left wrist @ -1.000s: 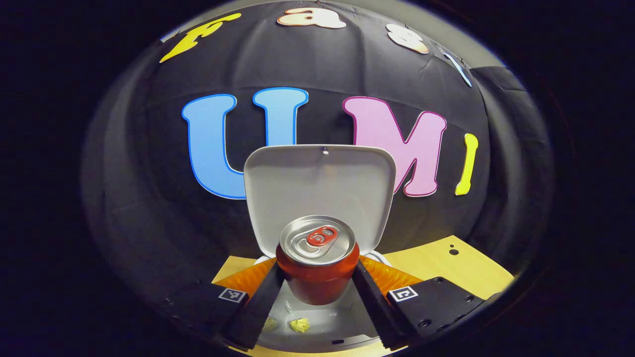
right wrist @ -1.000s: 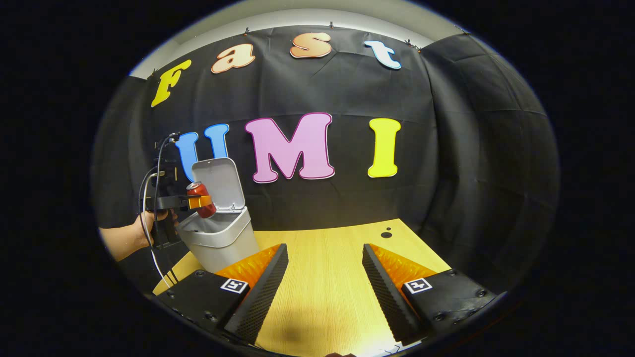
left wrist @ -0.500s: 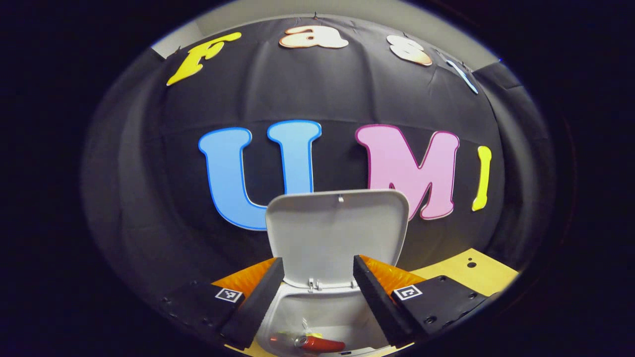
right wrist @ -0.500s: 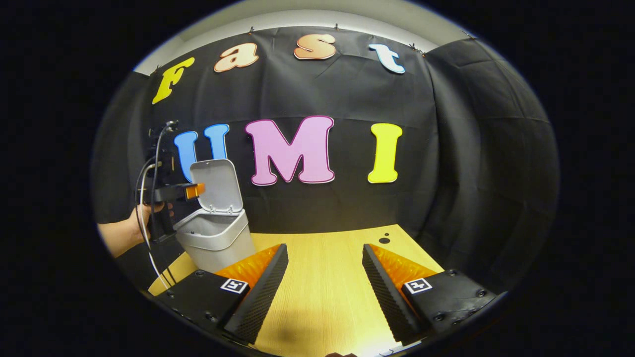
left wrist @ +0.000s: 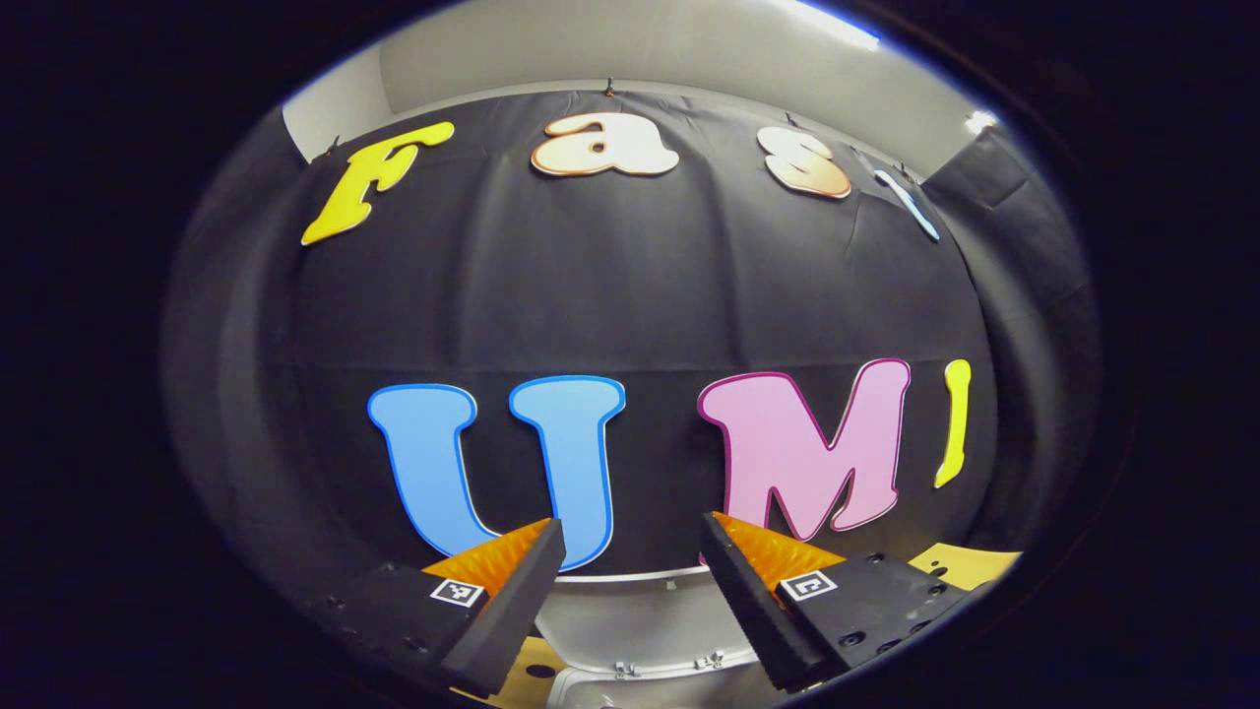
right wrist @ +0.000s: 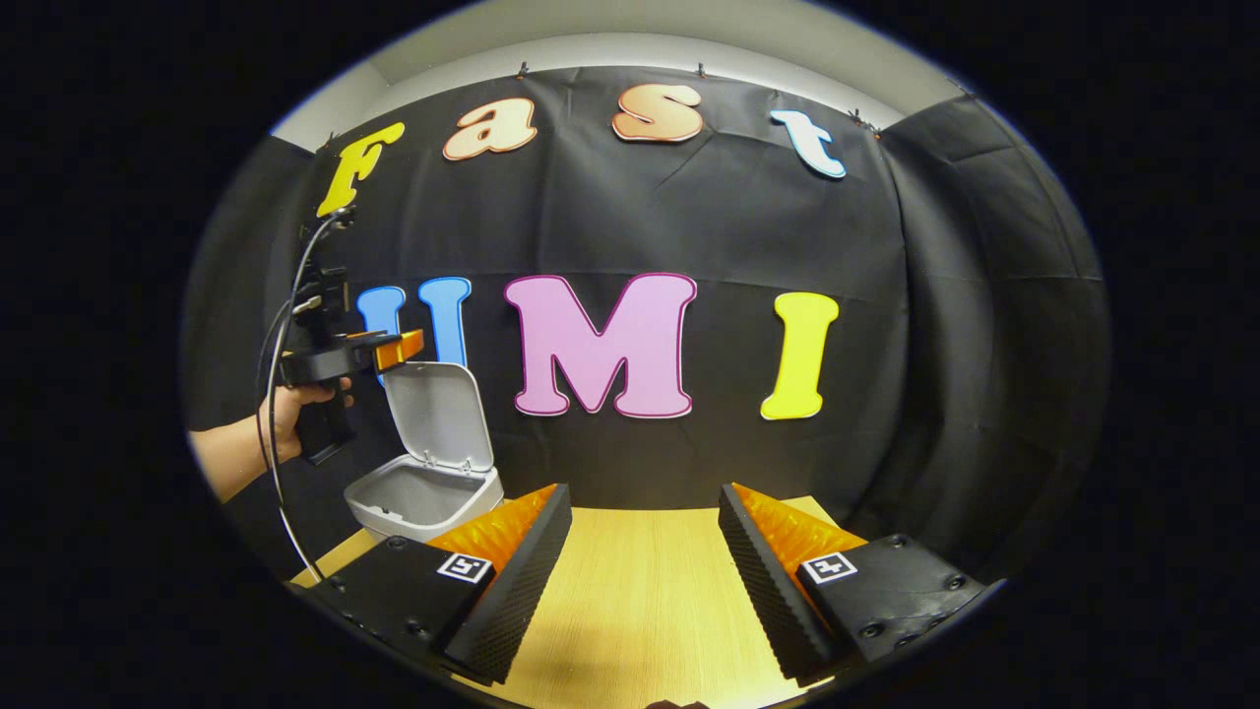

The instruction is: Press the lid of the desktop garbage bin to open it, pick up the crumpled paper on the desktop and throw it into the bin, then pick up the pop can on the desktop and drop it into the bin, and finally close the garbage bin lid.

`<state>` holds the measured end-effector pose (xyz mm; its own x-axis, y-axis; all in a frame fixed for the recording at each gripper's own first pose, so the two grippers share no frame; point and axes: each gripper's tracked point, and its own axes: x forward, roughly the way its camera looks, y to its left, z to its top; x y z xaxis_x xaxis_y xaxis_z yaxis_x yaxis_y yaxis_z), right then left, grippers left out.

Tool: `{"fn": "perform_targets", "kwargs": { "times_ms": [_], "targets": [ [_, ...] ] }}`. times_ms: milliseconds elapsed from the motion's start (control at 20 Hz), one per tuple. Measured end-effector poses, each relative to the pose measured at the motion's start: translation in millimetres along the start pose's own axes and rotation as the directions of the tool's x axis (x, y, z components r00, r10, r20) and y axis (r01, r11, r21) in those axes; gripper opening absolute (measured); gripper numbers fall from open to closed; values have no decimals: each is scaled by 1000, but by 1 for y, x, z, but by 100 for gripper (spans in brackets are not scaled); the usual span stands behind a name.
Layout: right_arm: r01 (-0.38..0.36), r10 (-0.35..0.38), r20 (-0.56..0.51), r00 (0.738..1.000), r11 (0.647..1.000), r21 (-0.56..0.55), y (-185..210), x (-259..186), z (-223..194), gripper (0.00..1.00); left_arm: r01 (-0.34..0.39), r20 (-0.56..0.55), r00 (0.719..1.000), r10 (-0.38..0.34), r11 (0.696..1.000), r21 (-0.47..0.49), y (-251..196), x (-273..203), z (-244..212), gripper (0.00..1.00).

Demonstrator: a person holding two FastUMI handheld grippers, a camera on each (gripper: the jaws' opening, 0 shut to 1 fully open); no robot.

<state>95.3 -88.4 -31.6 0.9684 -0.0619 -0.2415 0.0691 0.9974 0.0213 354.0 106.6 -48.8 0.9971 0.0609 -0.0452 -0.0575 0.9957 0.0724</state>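
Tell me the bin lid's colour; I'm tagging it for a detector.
Light grey, plain. The open lid shows best in the right gripper view.

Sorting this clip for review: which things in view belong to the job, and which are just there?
Job: garbage bin; its raised lid; left gripper, open; right gripper, open.
Just there: wooden desktop; cable; hand.

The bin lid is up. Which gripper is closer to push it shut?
Left. The left gripper hangs open right above the raised lid; the right gripper sits farther off over the table.
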Motion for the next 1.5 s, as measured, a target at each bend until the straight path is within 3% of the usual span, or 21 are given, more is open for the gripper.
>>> {"fn": "perform_targets", "kwargs": {
  "times_ms": [150, 350, 550, 850, 1050, 1300, 1500],
  "targets": [
    [-14, 14, -43, 999, 1000, -8, 7, 6, -17, 98, 2, -60, 998, -1, 1000, 23, 4, 26, -25, 93],
    [-13, 14, -93, 996, 1000, 4, 7, 3, -39, 98, 56, -114, 992, -58, 998, -20, -6, 24, -32, 95],
    [-22, 29, -150, 988, 998, 54, 11, 0, -65, 98, 91, -236, 966, -101, 995, -51, -16, -13, -43, 96],
    [-44, 53, -163, 985, 997, 56, 19, -12, -74, 98, 63, -298, 950, -96, 991, -119, -18, -76, -69, 95],
    [-34, 40, -178, 983, 999, 38, 12, -22, -82, 98, 40, -322, 944, -69, 995, -96, -23, -107, -96, 95],
    [-16, 22, -203, 979, 999, 31, 5, -34, -94, 98, -3, -405, 913, -59, 988, -152, -32, -149, -148, 98],
    [-16, 21, -233, 972, 1000, 25, 4, -43, -108, 98, 41, -429, 902, -58, 998, -50, -39, -164, -173, 98]
  ]
}}
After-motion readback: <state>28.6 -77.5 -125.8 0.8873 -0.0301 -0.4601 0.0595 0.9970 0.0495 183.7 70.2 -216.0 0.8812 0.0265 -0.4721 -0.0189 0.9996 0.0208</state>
